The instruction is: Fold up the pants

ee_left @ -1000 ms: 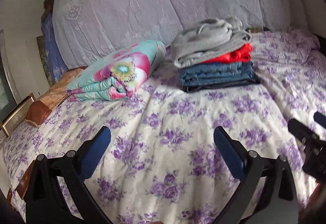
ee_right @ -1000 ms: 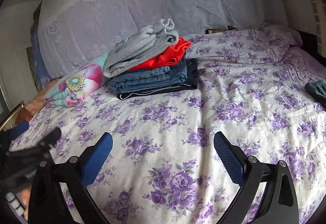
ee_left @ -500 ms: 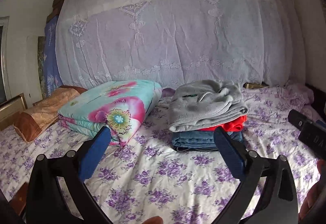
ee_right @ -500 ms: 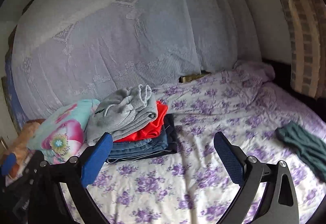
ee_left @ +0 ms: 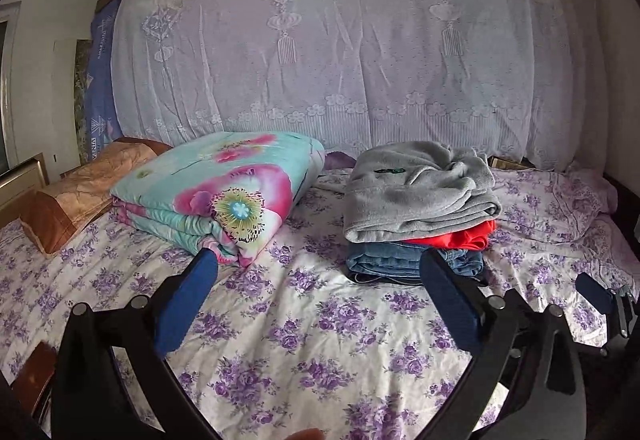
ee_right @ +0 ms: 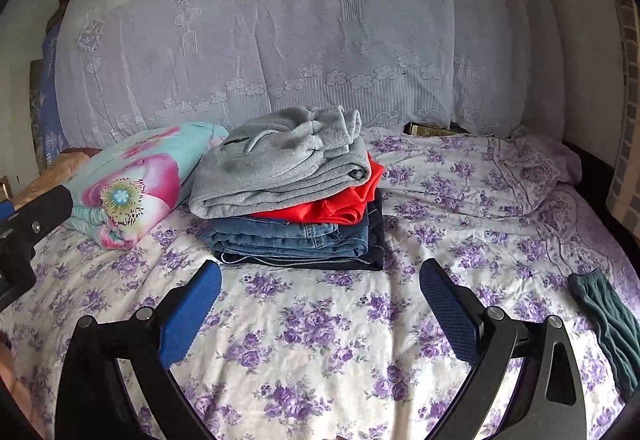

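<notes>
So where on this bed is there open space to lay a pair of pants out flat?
The widest bare stretch of flowered sheet lies in front of the stack of folded clothes, between it and both open grippers. Another free patch runs right of the stack toward the dark green garment. It is crowded at the back left, where the floral quilt lies close beside the stack.

A home bedroom: a bed (ee_right: 320, 340) in a purple-flowered sheet, a folded floral quilt (ee_left: 224, 192) and pillow (ee_left: 80, 192) near its far left corner, lace drape (ee_left: 340, 60) behind.
</notes>
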The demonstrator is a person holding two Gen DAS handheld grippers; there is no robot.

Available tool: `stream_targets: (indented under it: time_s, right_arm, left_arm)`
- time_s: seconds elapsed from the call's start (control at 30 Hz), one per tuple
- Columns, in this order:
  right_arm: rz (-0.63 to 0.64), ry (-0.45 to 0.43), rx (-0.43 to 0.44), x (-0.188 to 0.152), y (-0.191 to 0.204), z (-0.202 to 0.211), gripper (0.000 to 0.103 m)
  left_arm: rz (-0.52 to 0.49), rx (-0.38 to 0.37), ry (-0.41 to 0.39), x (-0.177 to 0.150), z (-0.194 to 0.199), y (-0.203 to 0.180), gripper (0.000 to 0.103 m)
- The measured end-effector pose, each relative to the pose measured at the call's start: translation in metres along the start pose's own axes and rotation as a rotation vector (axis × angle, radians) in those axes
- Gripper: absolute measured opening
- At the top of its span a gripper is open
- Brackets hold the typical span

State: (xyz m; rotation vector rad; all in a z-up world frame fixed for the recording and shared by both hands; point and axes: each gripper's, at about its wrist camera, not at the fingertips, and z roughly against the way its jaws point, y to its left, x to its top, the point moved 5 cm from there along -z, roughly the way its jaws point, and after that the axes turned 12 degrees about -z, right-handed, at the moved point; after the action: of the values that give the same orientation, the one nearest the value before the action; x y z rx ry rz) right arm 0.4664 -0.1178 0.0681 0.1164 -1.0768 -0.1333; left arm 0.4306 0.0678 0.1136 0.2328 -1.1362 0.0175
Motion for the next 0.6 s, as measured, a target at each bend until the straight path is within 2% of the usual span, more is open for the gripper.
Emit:
stream_targets:
  time_s: [0.37, 0.6]
  right_arm:
    - [-0.011, 0.001, 0.035, 0.002, 0.0, 0.005, 0.099]
    - [-0.017, -0.028, 0.045, 0.006, -0.001, 0.014, 0.099]
  left_arm:
    - [-0.019, -0.005, -0.015, 0.002, 0.007, -0.004, 0.098]
    - [-0.03, -0.009, -0.018, 0.002, 0.009, -0.009, 0.098]
